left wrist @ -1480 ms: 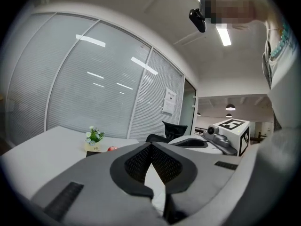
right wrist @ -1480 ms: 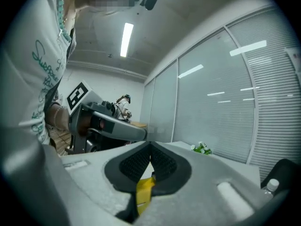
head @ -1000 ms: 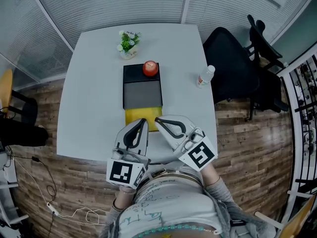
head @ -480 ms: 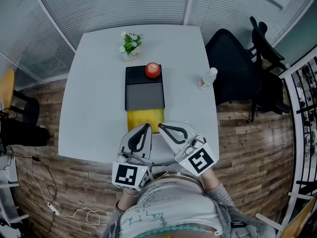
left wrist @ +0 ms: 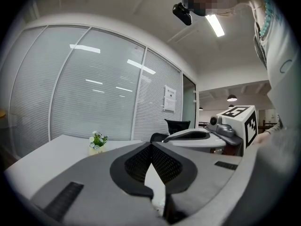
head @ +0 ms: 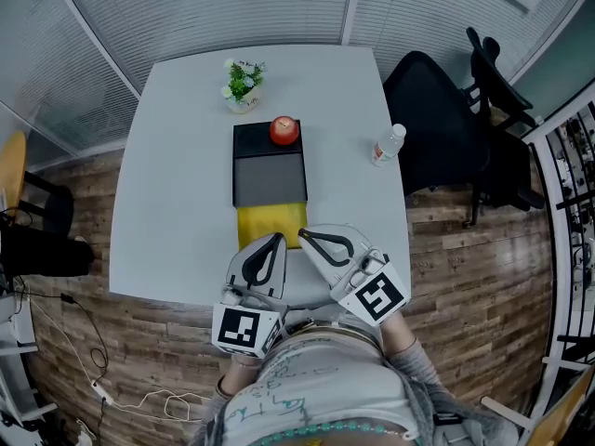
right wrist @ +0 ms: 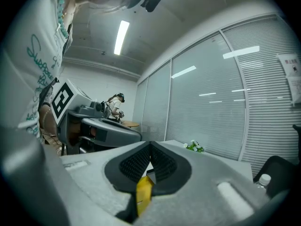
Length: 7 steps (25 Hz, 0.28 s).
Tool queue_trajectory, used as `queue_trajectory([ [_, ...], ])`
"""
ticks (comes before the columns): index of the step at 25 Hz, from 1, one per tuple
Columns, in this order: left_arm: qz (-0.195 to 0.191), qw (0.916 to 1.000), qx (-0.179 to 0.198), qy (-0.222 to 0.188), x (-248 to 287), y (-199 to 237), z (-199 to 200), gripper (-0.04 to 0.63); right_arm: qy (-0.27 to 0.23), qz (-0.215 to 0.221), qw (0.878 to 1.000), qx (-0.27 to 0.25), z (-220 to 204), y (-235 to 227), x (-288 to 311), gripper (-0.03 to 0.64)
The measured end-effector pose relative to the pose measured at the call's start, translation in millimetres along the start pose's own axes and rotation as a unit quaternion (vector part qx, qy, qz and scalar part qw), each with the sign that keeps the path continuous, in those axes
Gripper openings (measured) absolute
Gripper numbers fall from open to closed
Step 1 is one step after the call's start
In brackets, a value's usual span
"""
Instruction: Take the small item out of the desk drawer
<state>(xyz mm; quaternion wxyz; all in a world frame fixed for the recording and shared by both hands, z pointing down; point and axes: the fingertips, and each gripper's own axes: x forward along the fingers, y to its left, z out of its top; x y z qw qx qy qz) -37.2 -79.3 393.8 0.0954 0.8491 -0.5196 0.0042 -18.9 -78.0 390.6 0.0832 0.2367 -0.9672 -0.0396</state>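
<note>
Almost nothing is changing over this last second; you are keeping both grippers nearly where they were, and the yellow drawer (head: 271,223) is standing pulled out of the black desk unit (head: 269,177) toward you, as far as before; for the task, that means no reaching in and no lifting out is showing.

The small item I cannot find; from the head view the open drawer is showing only plain yellow; a red round thing (head: 284,130) is sitting on the unit's far end, and whether that is the item I cannot tell; so the scene is fitting either an open drawer whose item is too small or too hidden to show, or a drawer already emptied.

You are holding the left gripper (head: 277,238) and the right gripper (head: 301,237) side by side over the near edge of the white table (head: 177,156), pointing about level and away from your body; their tips are ending at the drawer's near edge.

Both pairs of jaws are meeting tip to tip and clamping nothing; the yellow showing under the right tips is, I judge, the drawer beyond them.
</note>
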Motion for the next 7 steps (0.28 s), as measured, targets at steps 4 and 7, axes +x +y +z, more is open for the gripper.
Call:
queue_trajectory([
  [4,-0.003,1.0,-0.001,0.006,1.8,-2.8,2.0,-0.003,0.001,0.004,1.0,-0.003,0.0,-1.8,-1.1,0.002],
  [7,-0.009,0.9999,0.001,0.008,3.7,-4.9,-1.8,-0.003,0.006,0.005,1.0,-0.007,-2.1,-3.5,-1.4,0.002],
])
